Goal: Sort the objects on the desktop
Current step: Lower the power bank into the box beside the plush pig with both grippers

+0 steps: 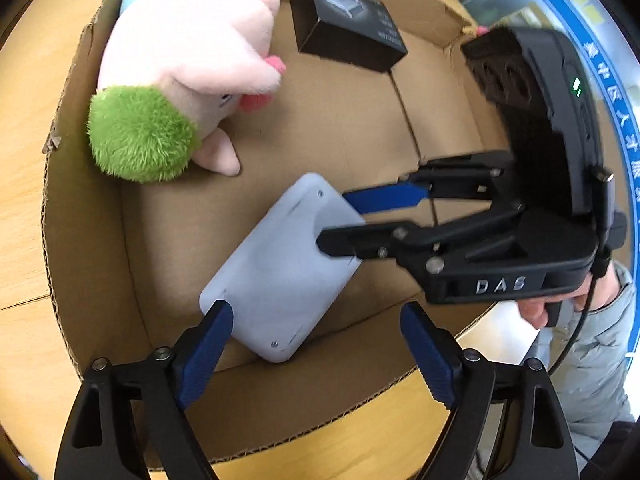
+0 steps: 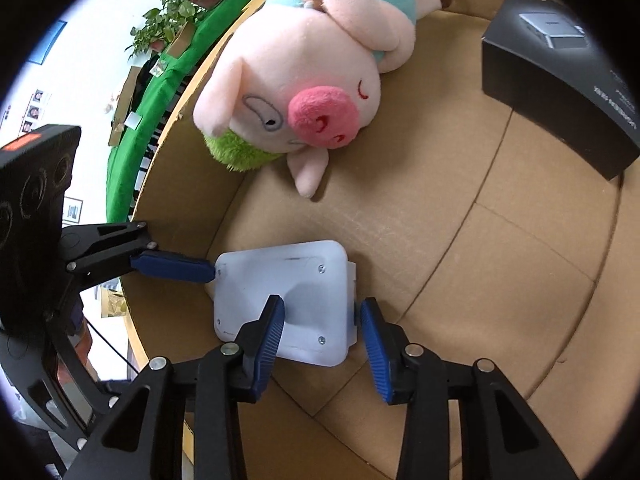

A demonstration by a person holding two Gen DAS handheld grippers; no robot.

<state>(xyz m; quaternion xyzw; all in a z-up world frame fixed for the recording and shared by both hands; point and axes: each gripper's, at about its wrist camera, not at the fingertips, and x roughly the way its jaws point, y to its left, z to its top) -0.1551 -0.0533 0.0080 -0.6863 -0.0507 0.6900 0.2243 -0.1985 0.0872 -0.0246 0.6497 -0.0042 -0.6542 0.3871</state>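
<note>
A cardboard box [image 1: 360, 128] sits open on a wooden table [image 1: 20, 240], and both grippers reach down into it.

A pale grey case [image 1: 280, 264] lies flat on the box floor, close to the near wall and near the left corner. It is a rounded rectangle with small screws at its corners.

The left gripper [image 1: 316, 320] hangs over the near end of the case with its jaws wide apart. One blue pad [image 1: 208, 344] overlaps the case's near corner in the view; the other stands clear, well off to the side. Nothing is pinched between them.

The right gripper [image 2: 322, 320] comes in from the other side. Its jaws stand partly apart at the case's far edge. From its own camera, one pad [image 2: 268, 344] lies over the top face and the other [image 2: 376, 344] sits just beside the edge, with a sliver of gap showing. Whether the pads actually press on the case, I cannot tell.

A plush pig [image 2: 304, 80] with a green tuft [image 1: 140, 136] lies on its side at the back of the box, apart from the case. A black carton [image 1: 344, 24] sits in the far corner, also well apart.

A hand [image 1: 536, 308] in a grey sleeve [image 1: 600, 344] holds the right gripper's handle at the box's edge.
</note>
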